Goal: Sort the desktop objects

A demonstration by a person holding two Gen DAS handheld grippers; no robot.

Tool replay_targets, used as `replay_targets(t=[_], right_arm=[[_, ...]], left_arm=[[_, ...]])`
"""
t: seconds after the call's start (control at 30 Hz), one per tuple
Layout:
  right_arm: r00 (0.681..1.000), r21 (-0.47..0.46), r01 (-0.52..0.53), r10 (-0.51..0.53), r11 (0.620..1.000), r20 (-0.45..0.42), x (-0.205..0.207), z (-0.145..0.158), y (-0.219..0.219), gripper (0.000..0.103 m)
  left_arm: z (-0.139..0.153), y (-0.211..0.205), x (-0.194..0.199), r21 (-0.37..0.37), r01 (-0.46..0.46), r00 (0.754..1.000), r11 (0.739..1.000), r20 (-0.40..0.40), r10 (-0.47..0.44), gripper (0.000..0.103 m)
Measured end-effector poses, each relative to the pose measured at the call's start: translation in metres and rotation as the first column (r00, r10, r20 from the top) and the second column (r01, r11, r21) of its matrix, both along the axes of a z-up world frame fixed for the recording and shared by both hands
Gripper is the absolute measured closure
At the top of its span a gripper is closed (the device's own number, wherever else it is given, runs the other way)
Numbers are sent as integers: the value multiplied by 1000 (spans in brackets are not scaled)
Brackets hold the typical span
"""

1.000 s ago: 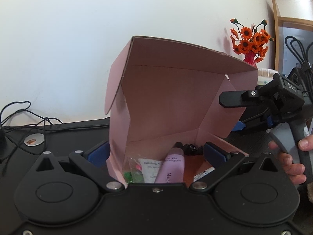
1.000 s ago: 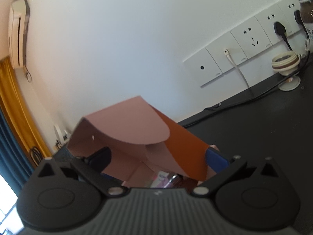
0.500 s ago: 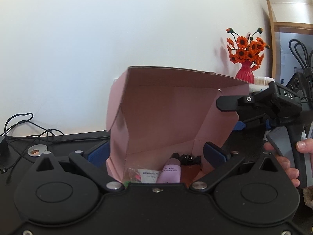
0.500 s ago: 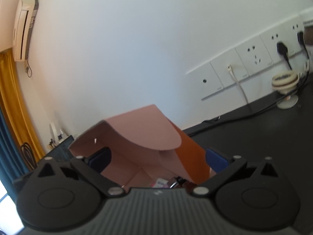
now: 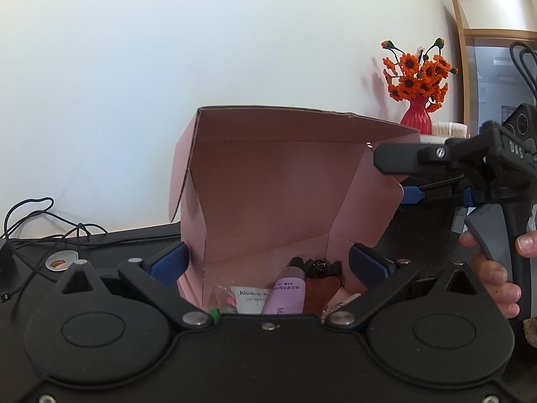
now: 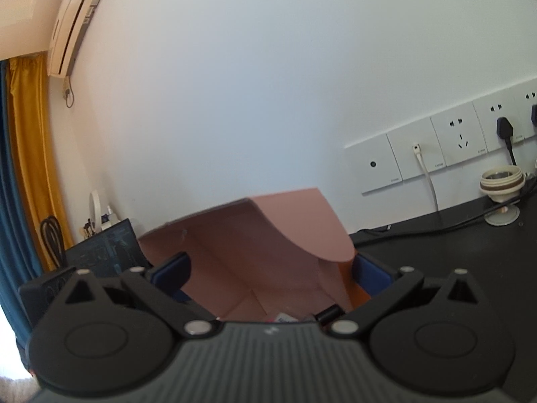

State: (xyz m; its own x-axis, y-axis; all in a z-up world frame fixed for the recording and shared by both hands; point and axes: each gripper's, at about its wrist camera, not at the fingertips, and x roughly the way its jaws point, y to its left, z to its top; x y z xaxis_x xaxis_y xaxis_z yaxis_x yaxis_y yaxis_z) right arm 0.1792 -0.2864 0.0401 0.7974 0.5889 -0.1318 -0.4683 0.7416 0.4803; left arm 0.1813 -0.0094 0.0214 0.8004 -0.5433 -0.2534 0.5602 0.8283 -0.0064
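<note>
A pink cardboard box [image 5: 278, 184] stands on the black desk with its lid raised. Inside lie a lilac tube [image 5: 287, 294], an alcohol pad packet [image 5: 250, 299], a small clear bag [image 5: 223, 299] and a black item [image 5: 317, 265]. My left gripper [image 5: 268, 263] is open, one blue pad on each side of the box's front. A hand holds my right gripper [image 5: 392, 179] at the box's right side flap. In the right wrist view the right gripper [image 6: 268, 268] is open, and the box [image 6: 255, 235] with its rounded flap fills the gap.
A red vase of orange flowers [image 5: 416, 77] and a cotton swab pot [image 5: 448, 129] stand behind the box on the right. Loose cables [image 5: 43, 221] lie at the left. Wall sockets [image 6: 436, 154], a round stand [image 6: 501, 191] and a dark screen [image 6: 104, 248] border the desk.
The box's raised lid has tipped lower and forward. The right gripper has risen a little beside the right flap, and both grippers stay open.
</note>
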Motion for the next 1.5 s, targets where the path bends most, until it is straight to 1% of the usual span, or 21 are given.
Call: replay_targets(t=[0.1, 0.17, 0.33, 0.47, 0.57, 0.7, 0.83, 0.93, 1.13, 1.27, 1.5], right_arm=[[1000, 47, -10, 9, 999, 22, -3, 2, -7, 1], [999, 92, -37, 35, 995, 29, -4, 2, -12, 1], [997, 170, -75, 74, 983, 10, 1, -1, -20, 1], [996, 210, -90, 93, 974, -7, 3, -3, -24, 1], [989, 278, -130, 144, 952, -28, 6, -5, -28, 1], [986, 332, -136, 160, 934, -47, 11, -10, -34, 1], [987, 315, -111, 142, 943, -79, 17, -14, -32, 1], [987, 305, -104, 136, 947, -87, 20, -15, -30, 1], [988, 288, -97, 127, 953, -88, 19, -15, -29, 1], [989, 255, -88, 114, 963, -90, 19, -15, -25, 1], [990, 263, -79, 107, 961, -93, 22, -17, -27, 1]], left_arm=[[0, -1, -1, 4, 2, 1000, 1000, 5, -2, 0], [0, -2, -1, 11, -1, 1000, 1000, 9, 1, 0], [-1, -4, -2, 25, -5, 1000, 1000, 14, 4, 0], [-1, -5, -2, 35, -8, 1000, 999, 11, 7, 0], [-1, -5, -1, 28, -20, 1000, 999, 1, 20, 0], [-1, -4, 2, 20, -16, 1000, 1000, -12, 17, 0], [-2, -8, 2, 48, -25, 1000, 999, -8, 25, 0], [-3, -9, 3, 60, -28, 1000, 998, -7, 28, 0], [-4, -8, 3, 48, -29, 999, 998, -11, 30, 0], [-4, -9, 3, 53, -34, 999, 998, -8, 35, 0], [-6, -11, 3, 54, -40, 999, 998, -9, 41, 0]])
